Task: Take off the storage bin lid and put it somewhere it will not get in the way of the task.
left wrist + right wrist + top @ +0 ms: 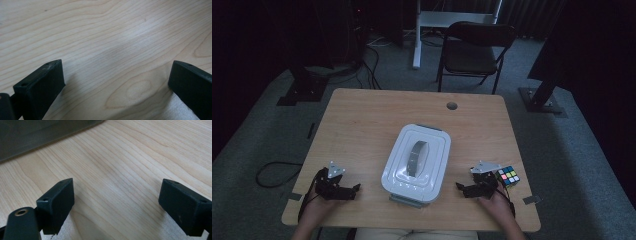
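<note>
Resting near the lower edge of the wooden table (362, 120), the 2 grippers sit on either side of a white lidded box (417, 162) in the high view. That box lies at the centre of the frame, slightly below the middle, its lid on and a grey handle (417, 157) running along the top. Grey latches show at its near and far ends.

At the lower left of the high view, the left gripper (354, 189) is held in a hand (314, 207) and points toward the box, near it but apart from it. Its own view shows 2 black jaws spread wide at the lower left and lower right of the frame, with bare wood grain between them and nothing held.

At the lower right of the high view, the right gripper (461, 189) is held in the other hand (497, 202) and also points toward the box, just beside its near right corner without touching. Its own view shows the jaws spread wide over bare wood, with a dark grey surface crossing the upper left of that frame; what it is cannot be told.

A multicoloured puzzle cube (508, 176) sits at the lower right of the high view, just beside the right gripper's body, on the side away from the box.
</note>
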The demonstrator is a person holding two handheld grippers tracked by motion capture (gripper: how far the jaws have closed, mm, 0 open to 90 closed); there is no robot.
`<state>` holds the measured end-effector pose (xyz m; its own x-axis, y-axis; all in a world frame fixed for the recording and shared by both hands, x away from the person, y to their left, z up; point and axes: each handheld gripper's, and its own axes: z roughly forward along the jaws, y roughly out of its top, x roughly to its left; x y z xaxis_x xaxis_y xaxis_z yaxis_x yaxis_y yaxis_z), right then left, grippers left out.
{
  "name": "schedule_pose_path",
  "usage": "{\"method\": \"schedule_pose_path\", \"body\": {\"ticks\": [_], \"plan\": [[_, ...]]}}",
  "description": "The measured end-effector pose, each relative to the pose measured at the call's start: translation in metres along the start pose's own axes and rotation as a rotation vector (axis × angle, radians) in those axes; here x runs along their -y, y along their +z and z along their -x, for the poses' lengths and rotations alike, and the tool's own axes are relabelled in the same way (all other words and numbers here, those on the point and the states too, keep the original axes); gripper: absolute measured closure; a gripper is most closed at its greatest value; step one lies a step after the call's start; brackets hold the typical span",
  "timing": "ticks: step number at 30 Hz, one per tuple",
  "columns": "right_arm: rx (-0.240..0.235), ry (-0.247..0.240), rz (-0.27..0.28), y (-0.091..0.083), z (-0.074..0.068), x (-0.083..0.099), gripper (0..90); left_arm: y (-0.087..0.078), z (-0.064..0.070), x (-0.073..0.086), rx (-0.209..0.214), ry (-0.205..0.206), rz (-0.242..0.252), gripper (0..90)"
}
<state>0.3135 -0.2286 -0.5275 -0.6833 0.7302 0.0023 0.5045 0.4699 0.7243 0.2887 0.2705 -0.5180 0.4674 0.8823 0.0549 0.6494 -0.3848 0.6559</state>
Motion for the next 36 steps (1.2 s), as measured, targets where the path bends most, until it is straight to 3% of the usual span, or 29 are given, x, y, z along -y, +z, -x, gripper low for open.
{"method": "schedule_pose_path", "body": {"ticks": [4, 9, 13, 27, 36], "plan": [[0.000, 0.000, 0.000, 0.000, 0.000, 0.000, 12.7, -0.009, 0.004, -0.006, 0.016, -0.013, 0.009, 1.0], [0.000, 0.000, 0.000, 0.000, 0.000, 0.000, 12.8, -0.021, 0.007, -0.017, 0.078, -0.018, 0.019, 1.0], [0.000, 0.000, 0.000, 0.000, 0.000, 0.000, 12.8, -0.033, 0.010, -0.027, 0.082, -0.020, 0.023, 1.1], [0.000, 0.000, 0.000, 0.000, 0.000, 0.000, 12.8, -0.081, 0.036, -0.073, 0.097, 0.061, 0.112, 1.1], [0.000, 0.000, 0.000, 0.000, 0.000, 0.000, 12.8, -0.094, 0.059, -0.099, 0.193, 0.117, 0.173, 1.1]]}}
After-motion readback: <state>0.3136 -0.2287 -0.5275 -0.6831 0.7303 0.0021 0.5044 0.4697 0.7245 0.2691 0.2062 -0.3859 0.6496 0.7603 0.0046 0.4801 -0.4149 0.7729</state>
